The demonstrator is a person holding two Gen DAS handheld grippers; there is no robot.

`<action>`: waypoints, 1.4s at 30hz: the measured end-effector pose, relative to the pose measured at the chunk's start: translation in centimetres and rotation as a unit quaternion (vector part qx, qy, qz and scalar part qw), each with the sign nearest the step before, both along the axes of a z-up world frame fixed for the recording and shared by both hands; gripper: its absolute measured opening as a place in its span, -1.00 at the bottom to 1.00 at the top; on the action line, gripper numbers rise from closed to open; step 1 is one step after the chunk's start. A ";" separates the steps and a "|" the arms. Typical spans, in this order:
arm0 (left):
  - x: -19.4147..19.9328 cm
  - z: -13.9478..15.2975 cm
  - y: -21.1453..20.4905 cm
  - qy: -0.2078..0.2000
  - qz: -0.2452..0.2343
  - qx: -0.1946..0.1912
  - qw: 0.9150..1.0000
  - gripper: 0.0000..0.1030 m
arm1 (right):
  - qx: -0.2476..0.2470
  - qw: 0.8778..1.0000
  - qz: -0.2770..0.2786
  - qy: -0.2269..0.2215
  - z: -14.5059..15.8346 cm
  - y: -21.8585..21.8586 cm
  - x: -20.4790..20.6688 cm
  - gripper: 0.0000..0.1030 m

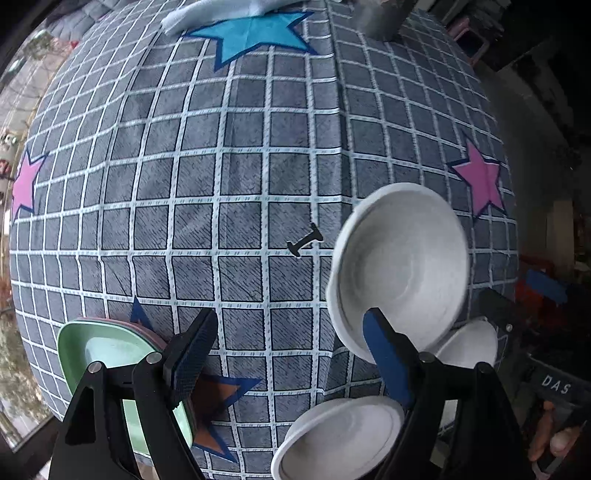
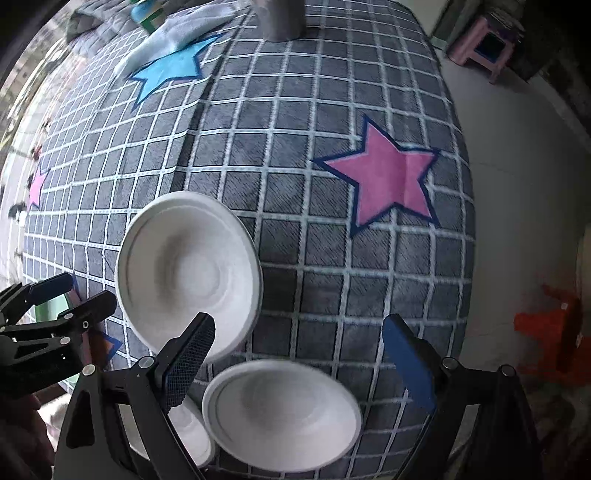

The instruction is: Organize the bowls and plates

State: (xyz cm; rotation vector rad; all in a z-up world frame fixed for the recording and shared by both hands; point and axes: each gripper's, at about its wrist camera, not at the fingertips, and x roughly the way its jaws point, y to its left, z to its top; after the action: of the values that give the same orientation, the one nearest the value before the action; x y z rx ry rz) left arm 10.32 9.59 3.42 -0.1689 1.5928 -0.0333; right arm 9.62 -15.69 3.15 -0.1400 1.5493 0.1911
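Three white bowls lie on the checked cloth: a large one [image 1: 399, 266] [image 2: 188, 269], a second nearer one [image 1: 340, 439] [image 2: 280, 410], and a third [image 1: 469, 347] [image 2: 188, 432] partly hidden behind a finger. A green plate [image 1: 107, 354] tops a small stack with a pink rim under it, at the lower left. My left gripper [image 1: 291, 354] [image 2: 88, 291] hangs open above the cloth, between the plate stack and the bowls, with nothing in it. My right gripper [image 2: 299, 358] is open too, above the second bowl, gripping nothing.
A grey cloth with stars [image 1: 258, 33] [image 2: 388, 177] covers the table. At its far edge stand a metal cylinder [image 2: 280, 18] and a white folded cloth [image 2: 173, 33]. A small black mark [image 1: 304, 240] lies mid-cloth. On the floor to the right are a pink stool [image 2: 484, 48] and an orange object [image 2: 546, 332].
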 end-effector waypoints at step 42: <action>1.6 -4.9 -5.1 0.031 0.001 -0.068 0.997 -0.74 | 0.058 0.997 0.020 0.044 -3.7 3.7 -0.4 -0.67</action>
State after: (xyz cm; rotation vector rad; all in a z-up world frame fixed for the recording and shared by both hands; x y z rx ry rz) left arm 11.94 4.51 -1.52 -0.2788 1.6524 -0.1369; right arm 9.26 -12.01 -0.59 -0.0724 1.6197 0.3221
